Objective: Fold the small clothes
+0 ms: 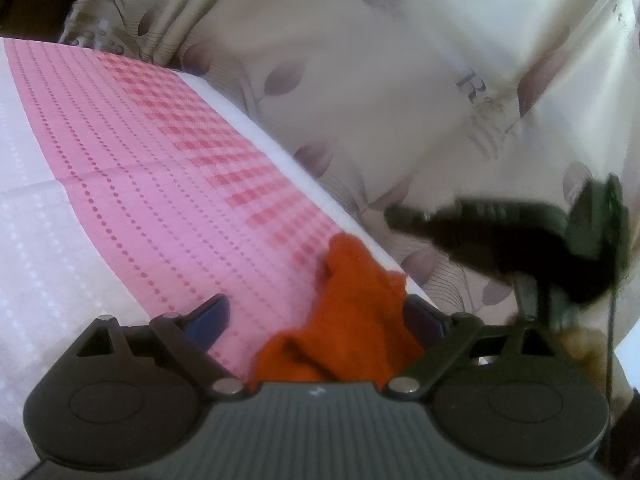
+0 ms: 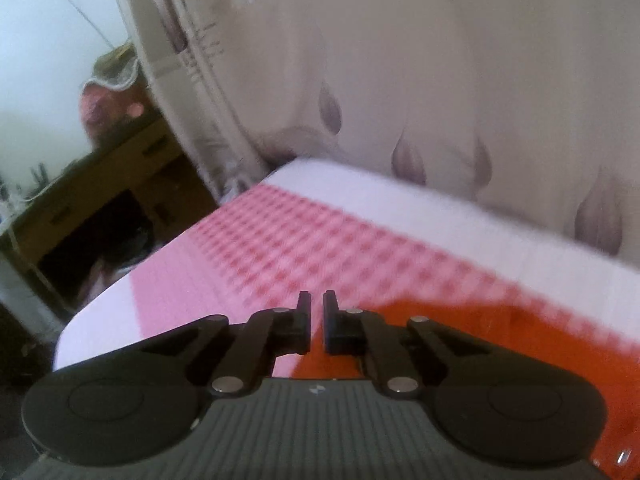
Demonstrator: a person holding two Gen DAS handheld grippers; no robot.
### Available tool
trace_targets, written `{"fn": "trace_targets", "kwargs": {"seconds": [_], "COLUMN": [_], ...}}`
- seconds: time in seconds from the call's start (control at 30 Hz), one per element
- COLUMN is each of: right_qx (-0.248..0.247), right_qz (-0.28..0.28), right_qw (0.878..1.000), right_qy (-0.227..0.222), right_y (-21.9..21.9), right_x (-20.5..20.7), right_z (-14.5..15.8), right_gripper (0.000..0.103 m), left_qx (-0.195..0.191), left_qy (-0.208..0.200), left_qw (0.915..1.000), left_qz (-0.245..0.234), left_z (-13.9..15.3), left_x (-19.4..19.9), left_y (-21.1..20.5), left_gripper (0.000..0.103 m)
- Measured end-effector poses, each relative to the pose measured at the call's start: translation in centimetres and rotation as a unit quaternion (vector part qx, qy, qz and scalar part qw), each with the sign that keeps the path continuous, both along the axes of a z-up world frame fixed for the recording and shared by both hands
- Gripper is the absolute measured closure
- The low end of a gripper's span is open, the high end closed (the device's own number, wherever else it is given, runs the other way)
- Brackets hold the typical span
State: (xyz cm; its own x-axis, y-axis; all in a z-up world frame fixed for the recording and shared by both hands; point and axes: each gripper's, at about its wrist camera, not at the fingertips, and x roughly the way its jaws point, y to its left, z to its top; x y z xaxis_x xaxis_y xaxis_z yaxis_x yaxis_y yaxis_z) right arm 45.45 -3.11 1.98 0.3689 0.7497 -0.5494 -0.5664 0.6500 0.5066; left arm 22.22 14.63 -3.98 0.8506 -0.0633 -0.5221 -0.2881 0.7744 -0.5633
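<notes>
An orange garment [image 1: 352, 320] lies bunched on the pink checked table cover [image 1: 160, 184] by the table's far edge. My left gripper [image 1: 316, 316] is open, its blue-padded fingers [image 1: 210, 318] wide apart, and the bunched cloth sits between them against the right finger. My right gripper [image 2: 317, 322] is shut with only a thin gap and holds nothing; it hovers over the pink cover at the edge of the orange garment [image 2: 460, 328]. In the left wrist view the right gripper [image 1: 500, 236] shows blurred to the right, beyond the table edge.
A pale curtain with a grey leaf print [image 1: 360, 80] hangs close behind the table's far edge [image 2: 400, 196]. A wooden desk with drawers [image 2: 100, 200] stands past the left end of the table. A white strip of the table cover [image 1: 36, 220] lies at the left.
</notes>
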Motion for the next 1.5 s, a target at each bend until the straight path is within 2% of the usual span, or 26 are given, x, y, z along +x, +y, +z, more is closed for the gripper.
{"fn": "trace_targets", "kwargs": {"seconds": [0.13,0.17,0.2,0.23,0.27,0.3,0.33,0.4,0.43,0.47,0.5,0.53,0.6,0.7,0.73,0.87,1.03,1.1,1.17,1.23,1.33,1.4,1.43,1.47,1.5], "right_qx": [-0.007,-0.015,-0.016,-0.019,-0.029,-0.035,-0.036,-0.048,-0.069,-0.091,-0.115,-0.117,-0.106,-0.059,-0.047,-0.007,0.012,-0.010,-0.053,-0.055,-0.058,-0.077,-0.092,-0.105,-0.119], "right_qz": [0.010,0.011,0.024,0.046,0.054,0.062,0.075,0.091,0.101,0.105,0.104,0.104,0.091,0.038,0.026,-0.008,0.009,0.055,0.069,0.086,0.108,0.126,0.136,0.145,0.145], "right_qw": [1.000,1.000,0.999,0.999,0.998,0.997,0.996,0.994,0.992,0.990,0.988,0.988,0.990,0.996,0.997,0.998,0.999,0.998,0.996,0.995,0.992,0.988,0.986,0.983,0.982], "right_qy": [0.000,0.004,0.015,0.024,0.018,0.014,0.021,0.034,0.033,0.032,0.022,0.013,-0.016,-0.049,-0.051,-0.058,-0.047,-0.031,-0.036,0.000,0.022,0.036,0.037,0.032,0.010], "right_y": [1.1,1.0,1.5,1.4,1.4,1.2,1.1,1.3,1.7,2.3,2.9,3.1,3.5,3.3,3.3,3.9,3.4,3.2,2.6,2.1,2.1,3.0,3.6,4.2,4.7], "right_x": [1.6,1.8,2.3,2.3,1.9,1.6,1.5,1.2,0.9,0.6,0.2,-0.3,-0.9,0.2,0.8,3.0,4.0,3.7,3.2,3.6,3.1,2.5,2.2,1.6,0.9], "right_z": [-0.2,-0.3,-1.1,-1.3,-1.5,-1.6,-1.8,-2.2,-2.5,-2.8,-3.0,-2.8,-1.6,0.7,1.2,1.8,0.3,0.1,-0.6,-1.8,-2.8,-3.7,-4.1,-4.4,-4.4], "right_gripper": [0.095,0.087,0.083,0.066,0.033,0.022,0.016,0.021,0.038,0.079,0.094,0.092,0.093,0.095,0.099,0.099,0.098,0.083,0.050,0.041,0.039,0.040,0.049,0.075,0.086], "left_qx": [0.004,0.005,0.005,0.004,0.004,0.004,0.004,0.004,0.004,0.004,0.004,0.005,0.008,0.010,0.012,0.019,0.025,0.025,0.026,0.024,0.024,0.025,0.025,0.025,0.025], "left_qy": [0.002,0.002,0.003,0.003,0.003,0.002,0.002,0.002,0.002,0.002,0.002,0.003,0.004,0.005,0.005,0.007,0.008,0.009,0.009,0.009,0.009,0.009,0.009,0.009,0.009], "left_qw": [1.0000,1.0000,1.0000,1.0000,1.0000,1.0000,1.0000,1.0000,1.0000,1.0000,1.0000,1.0000,1.0000,0.9999,0.9999,0.9997,0.9995,0.9994,0.9994,0.9995,0.9995,0.9995,0.9995,0.9995,0.9995], "left_qz": [0.003,0.003,0.003,0.004,0.005,0.005,0.004,0.004,0.004,0.004,0.004,0.004,0.004,0.006,0.009,0.017,0.020,0.021,0.021,0.021,0.019,0.019,0.019,0.019,0.019], "left_z": [0.0,0.1,0.1,0.0,0.0,0.0,0.0,0.0,0.0,0.0,0.0,0.0,0.1,0.1,0.1,0.1,0.1,0.1,0.2,0.2,0.2,0.2,0.2,0.2,0.2], "left_x": [0.0,0.0,0.0,0.0,0.1,0.1,0.1,0.0,0.0,0.0,0.0,0.0,0.0,0.0,0.0,-0.1,-0.3,-0.2,-0.2,-0.2,-0.1,-0.2,-0.2,-0.2,-0.1], "left_y": [0.0,0.0,0.0,0.0,0.0,0.0,0.0,0.0,0.0,0.0,0.0,0.0,-0.1,-0.2,-0.2,-0.2,-0.3,-0.2,-0.3,-0.1,-0.1,-0.1,-0.1,-0.1,-0.1], "left_gripper": [0.009,0.009,0.009,0.009,0.009,0.009,0.009,0.009,0.009,0.009,0.009,0.009,0.009,0.009,0.009,0.009,0.009,0.009,0.009,0.009,0.009,0.009,0.009,0.009,0.009]}}
